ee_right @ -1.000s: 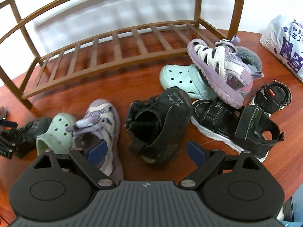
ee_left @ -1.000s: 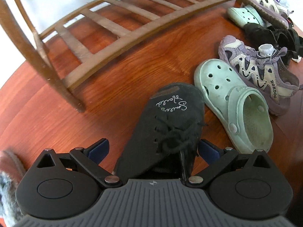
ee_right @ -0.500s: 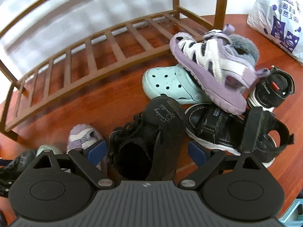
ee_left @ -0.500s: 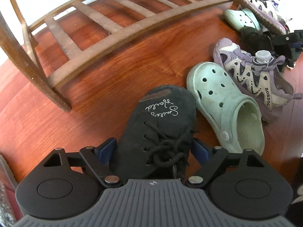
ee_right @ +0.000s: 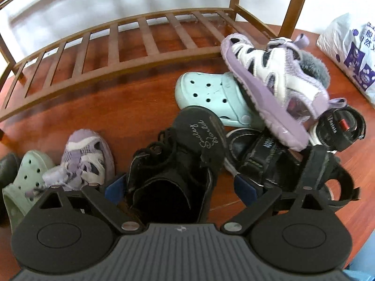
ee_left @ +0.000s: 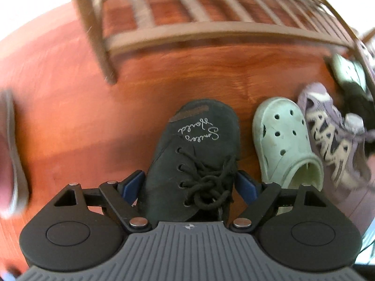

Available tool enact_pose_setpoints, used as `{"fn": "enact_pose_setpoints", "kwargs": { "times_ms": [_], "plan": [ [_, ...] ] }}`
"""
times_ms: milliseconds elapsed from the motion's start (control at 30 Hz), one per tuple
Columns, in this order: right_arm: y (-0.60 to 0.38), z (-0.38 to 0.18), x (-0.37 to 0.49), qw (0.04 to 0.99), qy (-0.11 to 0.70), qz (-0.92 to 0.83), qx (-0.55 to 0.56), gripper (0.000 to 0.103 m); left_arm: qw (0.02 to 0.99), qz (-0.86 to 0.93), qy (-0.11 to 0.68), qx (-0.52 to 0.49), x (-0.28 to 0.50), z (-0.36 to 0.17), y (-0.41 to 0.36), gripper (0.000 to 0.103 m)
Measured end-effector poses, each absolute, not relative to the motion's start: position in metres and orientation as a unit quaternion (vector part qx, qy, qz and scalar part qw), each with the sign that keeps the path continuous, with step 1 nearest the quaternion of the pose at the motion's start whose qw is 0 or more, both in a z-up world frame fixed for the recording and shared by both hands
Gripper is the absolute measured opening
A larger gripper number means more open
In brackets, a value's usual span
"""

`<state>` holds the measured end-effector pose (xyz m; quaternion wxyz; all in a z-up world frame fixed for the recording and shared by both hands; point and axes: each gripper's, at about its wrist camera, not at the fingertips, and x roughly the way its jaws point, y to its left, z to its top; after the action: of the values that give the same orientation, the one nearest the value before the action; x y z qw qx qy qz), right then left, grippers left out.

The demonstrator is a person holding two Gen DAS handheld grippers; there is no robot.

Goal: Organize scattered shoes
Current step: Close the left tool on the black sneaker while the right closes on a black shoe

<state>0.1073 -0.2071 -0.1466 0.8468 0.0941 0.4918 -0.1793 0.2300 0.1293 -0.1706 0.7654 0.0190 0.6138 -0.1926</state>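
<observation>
Black lace-up shoe: soft matte upper, script lettering on toe, on red-brown wooden table; left claw clenched on its sides. Mint perforated clog just beside, lavender sandal beyond. Slatted wooden rack ahead. Matching black shoe, lying tilted, between released right claw fingers; black strap sandal just right of it.
</observation>
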Motion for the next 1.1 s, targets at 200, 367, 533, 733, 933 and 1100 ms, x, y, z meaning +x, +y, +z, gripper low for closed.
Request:
{"fn": "enact_pose_setpoints", "kwargs": {
  "times_ms": [200,367,533,733,933,1100],
  "plan": [
    [-0.213,-0.155,0.116,0.839,0.505,-0.180,0.096,0.097,0.771,-0.173,0.613,0.000,0.222,-0.168,0.130,0.084],
    [-0.217,-0.162,0.123,0.831,0.516,-0.181,0.097,0.098,0.784,-0.175,0.594,0.045,0.218,-0.166,0.117,0.085],
    [-0.222,-0.169,0.130,0.824,0.527,-0.182,0.099,0.098,0.784,-0.163,0.597,0.046,0.225,-0.175,0.115,0.085],
    [-0.223,-0.177,0.137,0.818,0.536,-0.182,0.096,0.097,0.782,-0.161,0.601,0.044,0.226,-0.181,0.116,0.085],
    [-0.221,-0.171,0.131,0.827,0.524,-0.184,0.088,0.072,0.791,-0.164,0.589,0.030,0.219,-0.179,0.122,0.075],
    [-0.226,-0.165,0.119,0.828,0.522,-0.176,0.102,0.068,0.800,-0.163,0.576,0.035,0.211,-0.172,0.123,0.074]
  ]
}}
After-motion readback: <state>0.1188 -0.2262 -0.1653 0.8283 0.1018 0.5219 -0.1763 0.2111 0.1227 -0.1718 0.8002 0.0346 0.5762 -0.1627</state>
